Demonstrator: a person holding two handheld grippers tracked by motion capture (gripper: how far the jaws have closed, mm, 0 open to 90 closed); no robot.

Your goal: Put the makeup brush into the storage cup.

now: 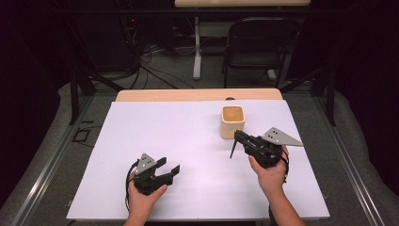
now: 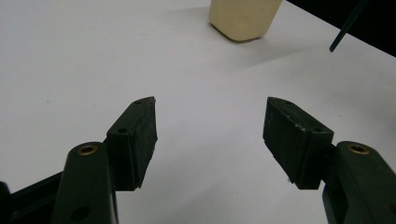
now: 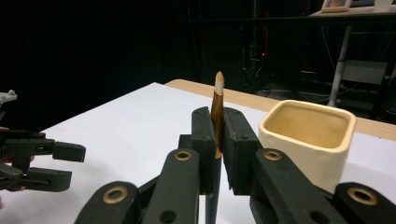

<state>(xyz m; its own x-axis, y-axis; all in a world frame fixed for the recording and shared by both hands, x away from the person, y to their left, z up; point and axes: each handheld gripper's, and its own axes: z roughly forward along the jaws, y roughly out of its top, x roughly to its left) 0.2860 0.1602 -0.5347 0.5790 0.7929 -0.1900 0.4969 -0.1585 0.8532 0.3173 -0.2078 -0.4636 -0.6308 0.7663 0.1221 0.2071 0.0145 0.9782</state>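
The brush [image 3: 217, 109] sits clamped between my right gripper [image 3: 218, 140]'s jaws, standing roughly upright, its pale tip and golden ferrule rising above the pads and its dark handle hanging below them. It hovers just beside the cream cup [image 3: 312, 140], which stands on the white table sheet [image 1: 188, 141] toward the far right. My left gripper [image 2: 210, 126] rests low over the sheet on the near left, jaws spread wide with nothing between them, well apart from the cup.

What worries me is the grip itself: the pads pinch a thin, round shaft near its top, so I judge it could swivel or slide down if I tilt the hand sharply. If I carry it to the cup, the dangling handle end is the part that leads, and it could catch the rim and tip the cup, which looks light and stands free. Lowering too far off centre could also push the cup along the sheet.

The right gripper view gives me the pinch point, the colour of the ferrule and the cup's empty inside, but hides where the handle ends. The high view [image 1: 234, 148] fills that in: the dark handle slants down toward the sheet, short of the cup's near side. The left gripper view shows the cup's base [image 2: 243, 21] and a sliver of the handle [image 2: 345, 28] in the air, apart from the cup
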